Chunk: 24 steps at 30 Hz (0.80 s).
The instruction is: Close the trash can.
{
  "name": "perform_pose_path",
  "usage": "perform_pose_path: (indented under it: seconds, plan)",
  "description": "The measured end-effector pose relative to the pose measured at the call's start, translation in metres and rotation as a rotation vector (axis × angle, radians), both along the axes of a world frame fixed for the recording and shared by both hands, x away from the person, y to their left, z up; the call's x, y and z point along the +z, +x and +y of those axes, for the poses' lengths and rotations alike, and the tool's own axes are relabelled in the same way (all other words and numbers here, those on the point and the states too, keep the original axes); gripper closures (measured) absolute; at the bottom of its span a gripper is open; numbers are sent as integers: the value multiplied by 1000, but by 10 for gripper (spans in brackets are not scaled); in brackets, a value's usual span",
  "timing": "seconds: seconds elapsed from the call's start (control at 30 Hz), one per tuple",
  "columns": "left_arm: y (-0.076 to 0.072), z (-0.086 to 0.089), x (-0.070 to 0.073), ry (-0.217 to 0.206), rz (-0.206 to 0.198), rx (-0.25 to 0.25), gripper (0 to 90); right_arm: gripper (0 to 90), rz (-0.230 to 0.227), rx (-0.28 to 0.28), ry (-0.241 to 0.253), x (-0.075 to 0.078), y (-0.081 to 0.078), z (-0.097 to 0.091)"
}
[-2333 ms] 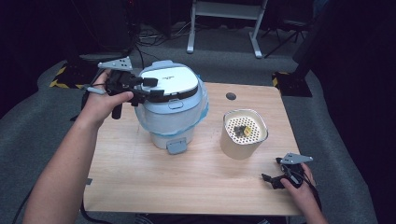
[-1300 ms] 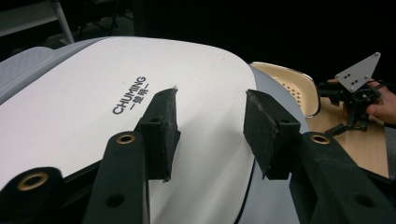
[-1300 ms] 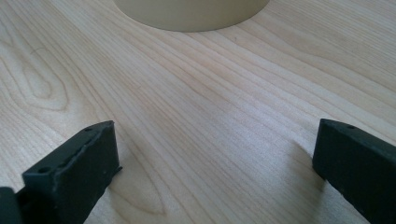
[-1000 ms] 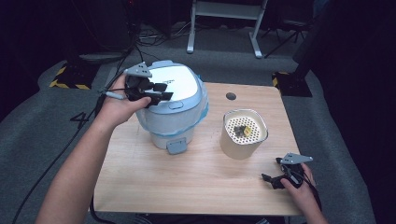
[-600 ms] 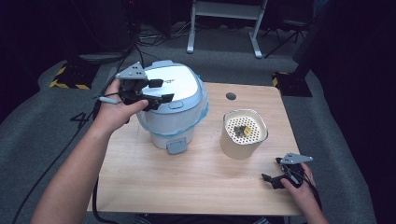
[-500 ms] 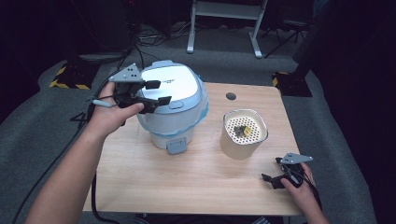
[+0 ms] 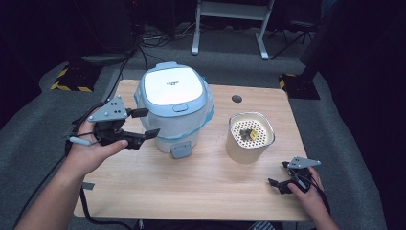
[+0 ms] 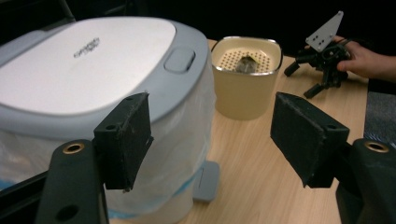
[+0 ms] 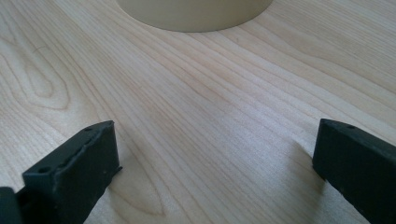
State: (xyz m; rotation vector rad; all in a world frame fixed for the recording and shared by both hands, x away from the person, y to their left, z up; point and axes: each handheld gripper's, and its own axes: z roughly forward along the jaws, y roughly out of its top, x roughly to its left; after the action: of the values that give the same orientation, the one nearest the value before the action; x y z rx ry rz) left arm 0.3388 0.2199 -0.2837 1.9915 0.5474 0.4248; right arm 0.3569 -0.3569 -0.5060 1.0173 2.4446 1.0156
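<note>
Near the left edge of the wooden worktop (image 7: pixel 201 187) we hold the left gripper (image 7: pixel 139 125), its fingers (image 8: pixel 125 140) spread wide after just opening, with nothing between them, beside the white and grey lidded bin with a plastic liner (image 7: pixel 173 112) at the back-left. Our right gripper (image 7: pixel 280 176) rests by the front-right corner, fingers wide and empty, near the cream perforated-top container (image 7: pixel 249 139)

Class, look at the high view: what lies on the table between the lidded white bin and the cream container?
Nothing: between the bin and the container is bare wooden table.
</note>
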Motion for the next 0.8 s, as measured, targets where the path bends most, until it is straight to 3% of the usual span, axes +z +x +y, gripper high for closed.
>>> perform_pose_path:
  seconds: [0.3,0.4,0.43,0.8]
  plan:
    - [-9,15,-36,9,29,24,279,2,1,6,1,0,1,0]
    - [-12,16,-54,14,33,43,269,2,1,6,1,0,1,0]
    - [-13,16,-66,22,42,49,266,2,1,6,1,0,1,0]
    - [-13,16,-125,8,109,82,247,2,1,6,0,0,1,0]
